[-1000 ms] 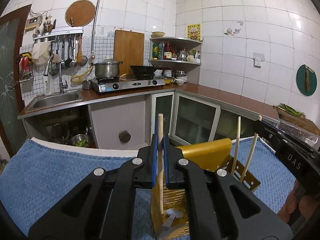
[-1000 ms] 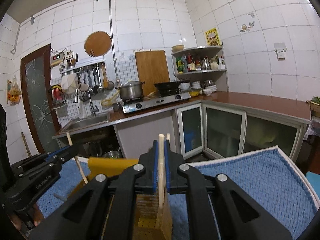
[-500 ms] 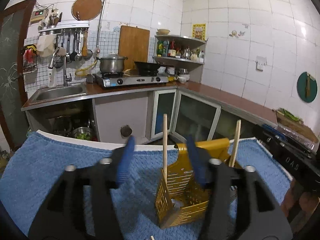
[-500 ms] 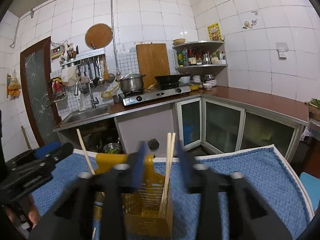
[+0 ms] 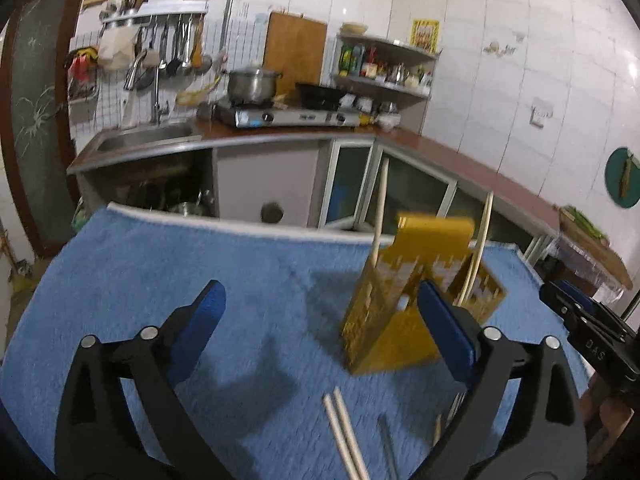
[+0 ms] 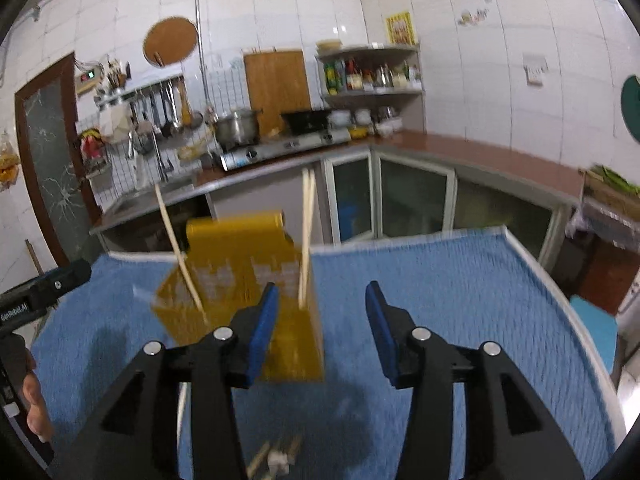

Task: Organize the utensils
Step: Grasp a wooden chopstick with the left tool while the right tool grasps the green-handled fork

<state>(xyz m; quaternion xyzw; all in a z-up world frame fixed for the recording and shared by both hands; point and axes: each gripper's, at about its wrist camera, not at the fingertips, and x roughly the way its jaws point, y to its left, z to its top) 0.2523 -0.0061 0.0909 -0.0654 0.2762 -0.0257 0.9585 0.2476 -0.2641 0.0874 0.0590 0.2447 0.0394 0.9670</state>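
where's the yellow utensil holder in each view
Left wrist: the yellow utensil holder stands right of centre on the blue towel, partly behind the left claw's right finger.
Right wrist: the holder stands left of centre, behind the right claw's left finger.
Shared landmark: the wooden cutting board leaning on the tiled wall behind the stove.

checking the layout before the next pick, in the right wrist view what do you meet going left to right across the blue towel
other gripper → lone leaning chopstick → yellow utensil holder → upright pair of chopsticks → bare stretch of blue towel
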